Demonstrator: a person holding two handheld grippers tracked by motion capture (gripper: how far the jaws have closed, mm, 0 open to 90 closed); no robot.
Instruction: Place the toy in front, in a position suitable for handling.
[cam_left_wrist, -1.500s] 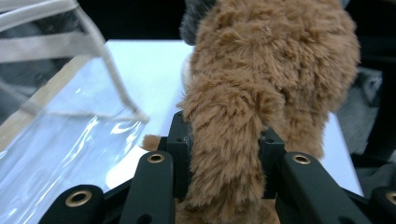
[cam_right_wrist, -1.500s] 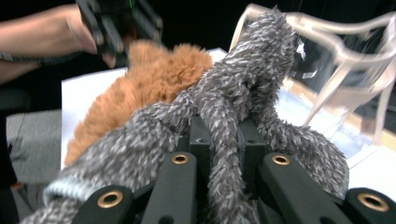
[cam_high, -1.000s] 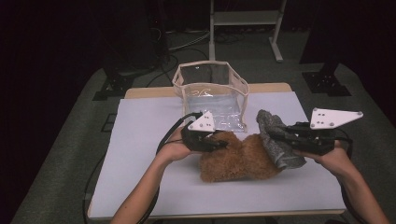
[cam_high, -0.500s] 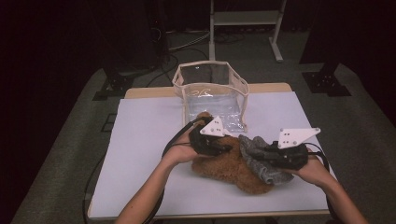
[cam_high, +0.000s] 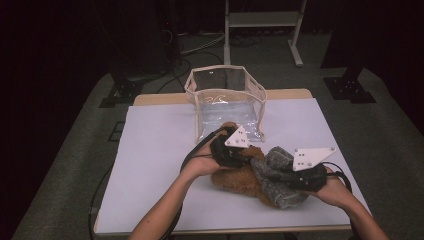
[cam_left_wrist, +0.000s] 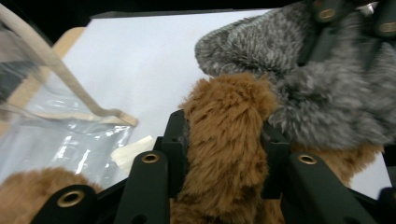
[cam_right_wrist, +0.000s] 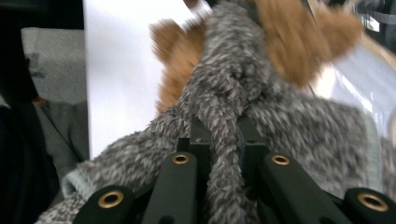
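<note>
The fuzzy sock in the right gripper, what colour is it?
Mottled grey and white sock, clearest in the right gripper view.

Overhead light brightens the white worktop (cam_high: 160, 150) against a dark room; glare on the clear bag (cam_high: 225, 107); close fur looks blurred, perhaps from motion.

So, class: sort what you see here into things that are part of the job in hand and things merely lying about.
In the job:
- brown furry piece, in left gripper
- grey furry piece, in right gripper
- clear pouch, likely

Lying about:
- white table cover
- metal stand behind
</note>
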